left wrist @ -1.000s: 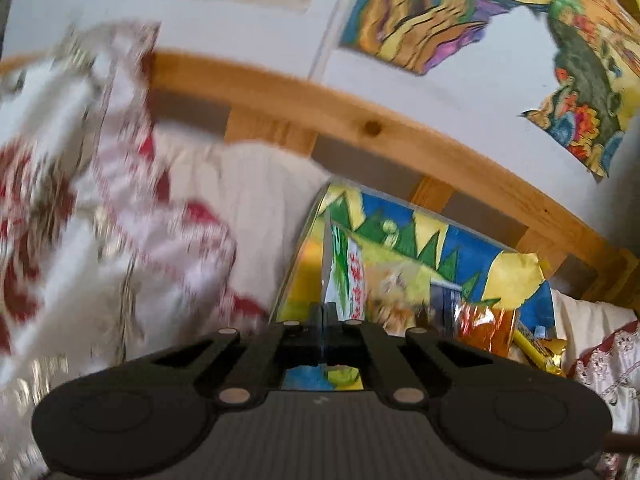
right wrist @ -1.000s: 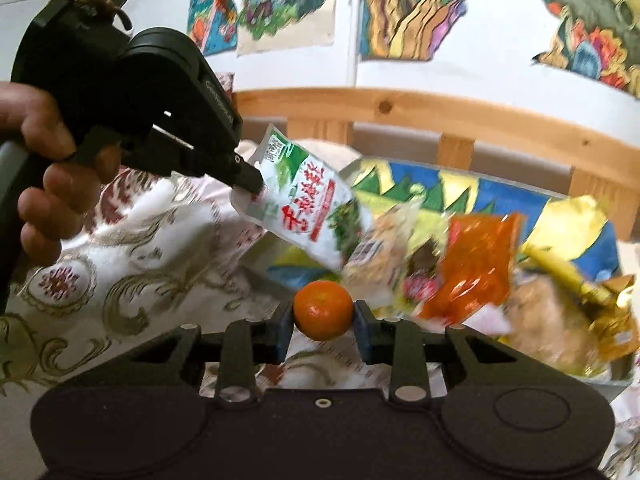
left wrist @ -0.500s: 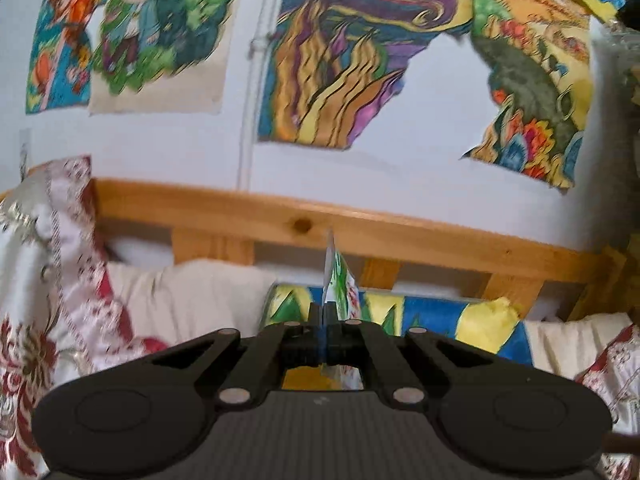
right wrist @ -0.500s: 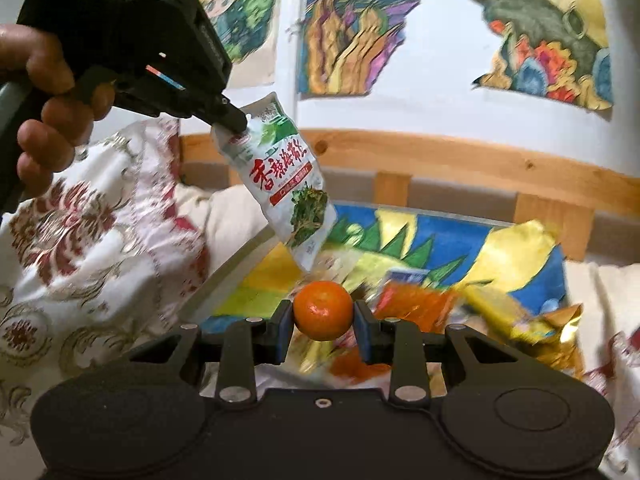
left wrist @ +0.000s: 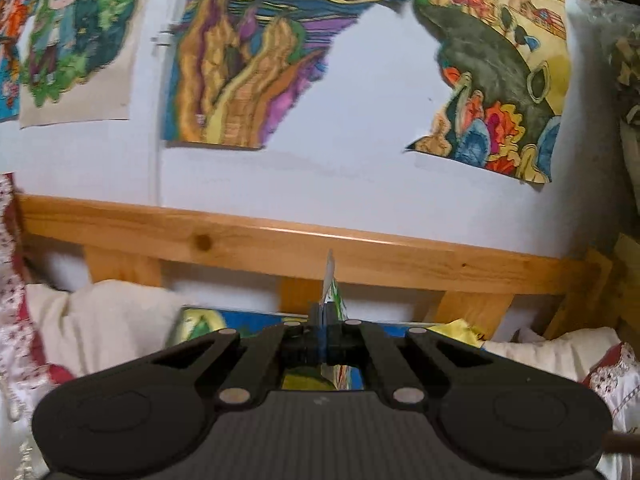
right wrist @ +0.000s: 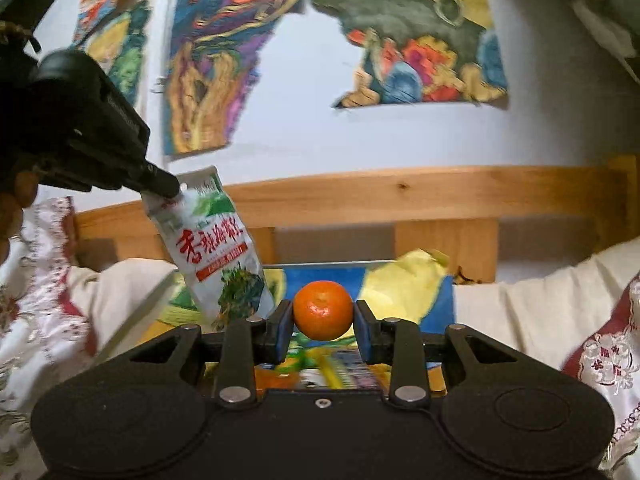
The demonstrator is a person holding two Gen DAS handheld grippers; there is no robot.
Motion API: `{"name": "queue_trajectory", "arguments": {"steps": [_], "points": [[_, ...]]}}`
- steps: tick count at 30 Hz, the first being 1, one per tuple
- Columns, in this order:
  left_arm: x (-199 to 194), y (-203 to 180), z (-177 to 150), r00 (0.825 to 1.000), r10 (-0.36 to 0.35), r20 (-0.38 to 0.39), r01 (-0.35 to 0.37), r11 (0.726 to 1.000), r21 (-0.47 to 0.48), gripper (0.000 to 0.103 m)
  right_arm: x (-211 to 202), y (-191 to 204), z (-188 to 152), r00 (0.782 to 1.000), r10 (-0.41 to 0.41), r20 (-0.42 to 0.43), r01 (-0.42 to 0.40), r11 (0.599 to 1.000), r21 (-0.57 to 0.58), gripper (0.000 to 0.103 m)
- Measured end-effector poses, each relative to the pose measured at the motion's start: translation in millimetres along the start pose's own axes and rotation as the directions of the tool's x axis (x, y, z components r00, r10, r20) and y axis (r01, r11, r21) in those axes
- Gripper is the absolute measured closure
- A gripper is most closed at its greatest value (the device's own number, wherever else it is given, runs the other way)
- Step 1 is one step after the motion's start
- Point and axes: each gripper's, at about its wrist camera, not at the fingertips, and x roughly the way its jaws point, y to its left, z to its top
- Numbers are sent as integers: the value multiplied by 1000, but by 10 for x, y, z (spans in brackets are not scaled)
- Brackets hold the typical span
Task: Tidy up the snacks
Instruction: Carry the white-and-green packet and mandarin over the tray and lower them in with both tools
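Note:
My left gripper is shut on the top edge of a white and green snack packet, seen edge-on in its own view. From the right wrist view the same packet hangs from the left gripper at the upper left, red lettering on its face. My right gripper is shut on a small orange mandarin, held above a colourful blue and yellow box whose floor holds blurred snack wrappers.
A wooden bed rail runs behind the box below a white wall with colourful paintings. White and red patterned bedding lies left, more of that bedding lies right. A hand holds the left tool.
Both grippers have risen and swung right, still gripping the packet and the mandarin. The box and its snacks have dropped low in both views; more wall shows.

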Motion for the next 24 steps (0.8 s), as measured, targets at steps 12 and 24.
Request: {"name": "queue_trajectory", "arguments": {"steps": [12,24], "points": [[344,-232,-163,1000,-9,-8,9,1000,8,103,285,-284,-121,998,-47,-52,50,998,43,68],[485,129,-445,985,148,-92,-152,988,-32,99,336,-276,-165,993,-72,-91,75,997,34,63]]}}
